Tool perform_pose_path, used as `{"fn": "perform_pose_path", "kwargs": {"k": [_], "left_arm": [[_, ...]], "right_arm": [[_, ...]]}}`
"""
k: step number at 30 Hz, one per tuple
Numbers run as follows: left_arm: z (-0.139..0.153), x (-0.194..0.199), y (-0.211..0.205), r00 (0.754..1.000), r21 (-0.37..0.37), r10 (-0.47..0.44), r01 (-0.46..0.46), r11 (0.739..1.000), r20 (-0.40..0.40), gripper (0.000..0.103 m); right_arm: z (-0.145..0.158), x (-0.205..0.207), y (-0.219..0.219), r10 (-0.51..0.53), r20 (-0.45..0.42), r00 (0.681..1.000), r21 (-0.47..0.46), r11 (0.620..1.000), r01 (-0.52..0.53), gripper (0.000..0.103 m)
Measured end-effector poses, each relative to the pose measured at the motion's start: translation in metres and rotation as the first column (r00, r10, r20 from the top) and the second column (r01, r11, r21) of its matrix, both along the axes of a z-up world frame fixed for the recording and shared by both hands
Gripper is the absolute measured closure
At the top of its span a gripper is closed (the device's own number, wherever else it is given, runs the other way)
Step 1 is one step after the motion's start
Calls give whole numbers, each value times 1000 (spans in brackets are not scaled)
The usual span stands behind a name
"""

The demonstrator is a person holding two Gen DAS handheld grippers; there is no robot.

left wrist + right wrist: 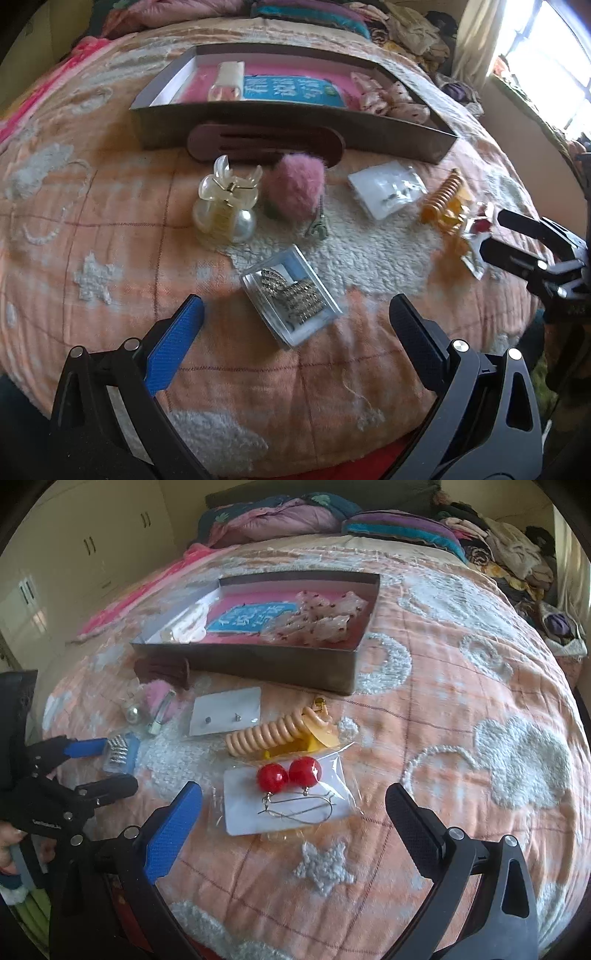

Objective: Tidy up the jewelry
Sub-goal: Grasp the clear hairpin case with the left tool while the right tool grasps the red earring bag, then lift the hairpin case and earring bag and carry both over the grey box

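Note:
On the peach bedspread, a small clear box of rhinestone jewelry (pixel 291 295) lies just ahead of my left gripper (pixel 295 321), which is open with the box between its fingertips. In the right wrist view the same clear box (pixel 120 753) sits at the left gripper's (pixel 120 764) tips. A packet with two red ball earrings (pixel 288 797) rests between the spread fingers of my open right gripper (pixel 291 805). The left wrist view shows the right gripper (pixel 489 234) straddling that earring packet (pixel 476 229). A grey tray box (pixel 295 118) stands behind.
Loose on the spread are a pearl hair claw (pixel 225 206), a pink pompom (pixel 295 184), a mauve clip (pixel 266 142), a white stud card (pixel 225 714) and an orange coil clip (pixel 273 734). The tray (pixel 243 661) holds scrunchies (pixel 317 624) and a small bottle (pixel 225 81). Clothes are piled beyond.

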State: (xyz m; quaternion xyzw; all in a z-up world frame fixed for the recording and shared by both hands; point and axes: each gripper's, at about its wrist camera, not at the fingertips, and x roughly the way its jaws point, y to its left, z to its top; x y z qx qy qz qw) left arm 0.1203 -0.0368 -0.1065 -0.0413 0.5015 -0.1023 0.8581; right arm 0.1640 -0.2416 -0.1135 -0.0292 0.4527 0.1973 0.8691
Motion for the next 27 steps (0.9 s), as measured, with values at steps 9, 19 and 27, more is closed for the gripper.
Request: {"fn": "perform_pose_path", "kwargs": {"k": [9,19,27], "left_arm": [[0,4,-4,999,87,-19,14,996,49,61],[6,0,0,997,24,-51,50,998,54,61],[24,-11,-11,992,6,-102,101,995,71,61]], "right_arm": [[-19,7,8,-12,-15,1000,-66,998,11,4],[-1,-4,-12,-80,34,996,11,997,80,28],[31,-23,-54,-202,100,974,117,975,190,28]]}}
